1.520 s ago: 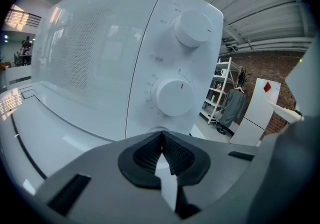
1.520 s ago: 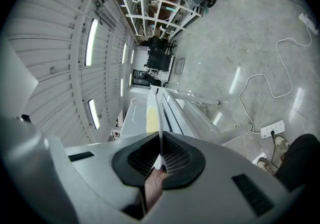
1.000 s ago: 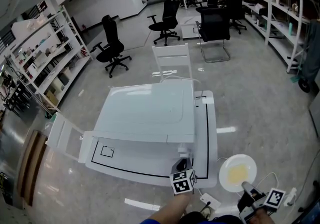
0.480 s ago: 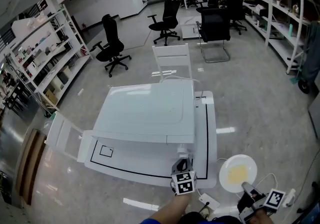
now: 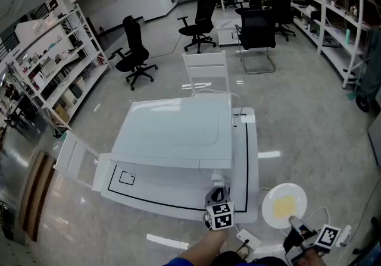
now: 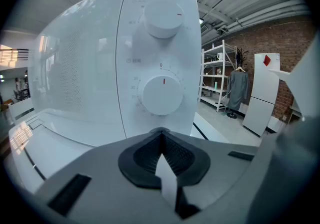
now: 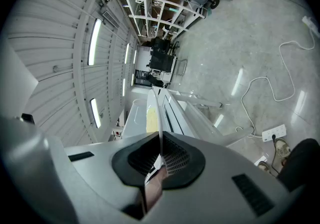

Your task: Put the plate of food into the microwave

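**Plate waiting, door shut**

Here's the microwave (image 5: 178,134) sitting on the white surface (image 5: 178,196), and its door (image 6: 75,67) looks closed, flush with the panel. The left tool (image 5: 218,193) is right in front of that panel, with the two knobs (image 6: 162,95) filling its view. Its jaws are pressed together with nothing between them.

On the other side, the right tool (image 5: 294,224) is clamped on the near rim of the plate (image 5: 271,199). The yellow food (image 5: 284,205) sits level on top. The plate hangs off the surface's right edge, out over the floor (image 5: 315,140), well short of the oven.

So I'd call this the door-opening step, not yet begun. Next, the left tool must find the door's edge or handle and swing it wide. The right keeps the plate flat, then carries it across and in.
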`<action>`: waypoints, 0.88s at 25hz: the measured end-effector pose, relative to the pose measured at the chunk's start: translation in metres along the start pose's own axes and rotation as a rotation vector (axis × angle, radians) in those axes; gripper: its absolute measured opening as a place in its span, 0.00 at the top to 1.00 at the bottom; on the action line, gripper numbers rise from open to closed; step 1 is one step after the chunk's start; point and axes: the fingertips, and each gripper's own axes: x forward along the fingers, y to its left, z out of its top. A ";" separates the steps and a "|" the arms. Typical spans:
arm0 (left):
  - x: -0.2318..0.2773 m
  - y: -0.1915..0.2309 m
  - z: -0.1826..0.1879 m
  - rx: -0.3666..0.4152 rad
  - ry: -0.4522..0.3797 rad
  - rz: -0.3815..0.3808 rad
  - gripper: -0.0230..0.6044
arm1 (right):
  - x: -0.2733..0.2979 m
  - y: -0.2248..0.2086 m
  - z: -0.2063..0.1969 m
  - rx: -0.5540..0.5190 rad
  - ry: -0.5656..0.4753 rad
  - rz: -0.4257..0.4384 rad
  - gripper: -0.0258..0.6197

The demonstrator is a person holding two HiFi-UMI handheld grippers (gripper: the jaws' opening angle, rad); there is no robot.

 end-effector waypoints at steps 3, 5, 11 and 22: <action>0.001 0.001 0.000 0.012 0.004 0.001 0.96 | 0.000 0.000 -0.001 -0.002 0.001 0.001 0.95; 0.000 0.000 0.000 0.022 0.010 0.001 0.96 | -0.001 -0.001 -0.001 0.000 0.000 -0.001 0.95; 0.002 -0.001 0.001 -0.004 0.012 0.005 0.96 | 0.001 0.004 -0.001 -0.014 0.003 0.008 0.95; 0.001 -0.002 0.002 0.170 0.005 0.021 0.96 | 0.001 0.009 -0.001 -0.019 -0.007 0.014 0.95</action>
